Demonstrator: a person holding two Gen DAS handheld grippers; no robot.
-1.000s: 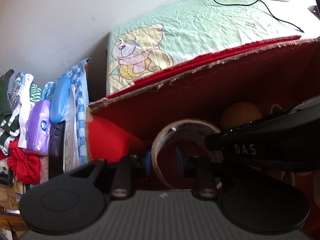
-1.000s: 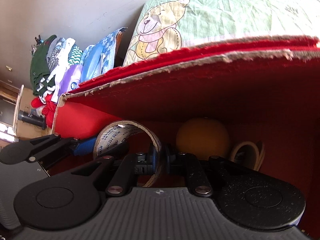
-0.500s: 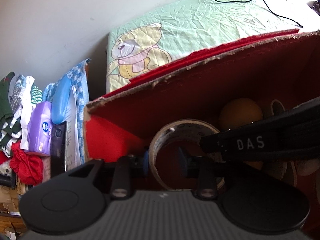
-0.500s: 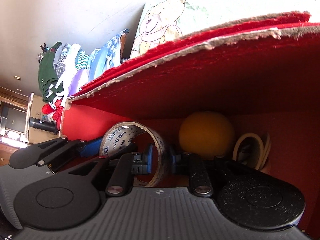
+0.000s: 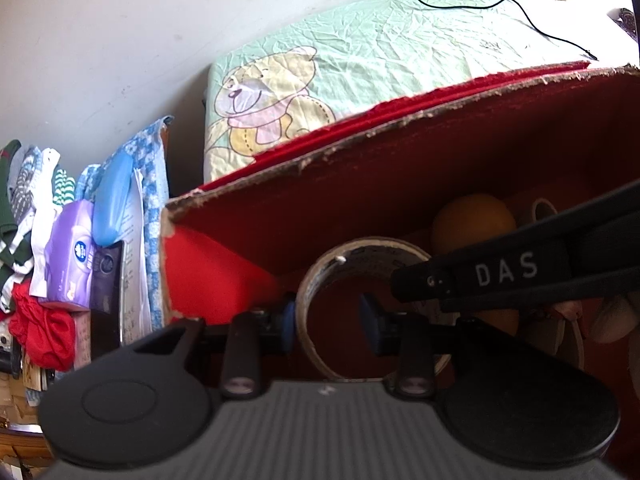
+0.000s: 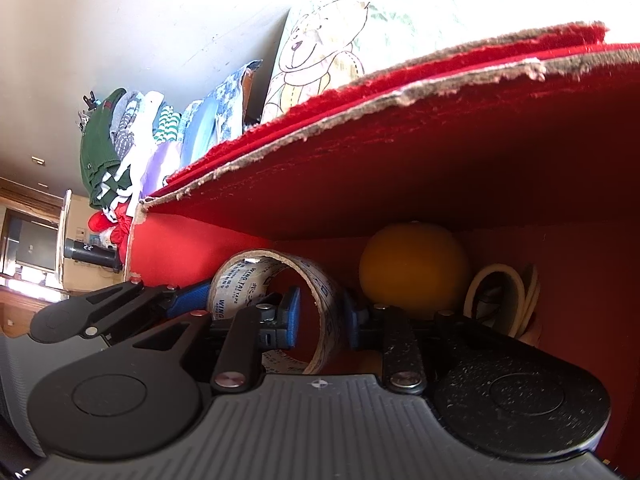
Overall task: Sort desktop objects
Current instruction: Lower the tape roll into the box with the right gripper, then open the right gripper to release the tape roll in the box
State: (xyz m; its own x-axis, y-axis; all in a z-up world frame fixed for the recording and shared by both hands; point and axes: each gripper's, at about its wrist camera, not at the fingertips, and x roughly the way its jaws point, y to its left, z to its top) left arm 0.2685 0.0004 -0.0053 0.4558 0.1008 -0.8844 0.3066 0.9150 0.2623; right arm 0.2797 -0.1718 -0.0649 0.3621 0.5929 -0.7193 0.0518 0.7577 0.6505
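Note:
A brown-cored roll of printed packing tape [image 5: 360, 248] [image 6: 248, 276] stands on edge inside the red box [image 5: 400, 184] [image 6: 400, 152]. My left gripper [image 5: 328, 326] is open, its blue pads straddling the roll's left wall. My right gripper [image 6: 320, 316] is open too, with the roll's right wall loose between its pads. From the left wrist, the right gripper's black arm marked DAS [image 5: 500, 276] crosses over the roll. An orange ball [image 5: 472, 220] [image 6: 414, 264] and a small white tape roll [image 5: 542, 208] [image 6: 496, 296] sit deeper in the box.
The box's frayed cardboard rim [image 6: 400, 96] hangs close above both grippers. Behind it lies a green bear-print cloth [image 5: 360, 60] with a black cable [image 5: 520, 12]. Folded clothes and a purple tissue pack [image 5: 68, 264] are stacked left of the box.
The right gripper's pads, pinched on the tape wall a second ago, have spread apart. The left pads have widened slightly. The roll stays in place in the box.

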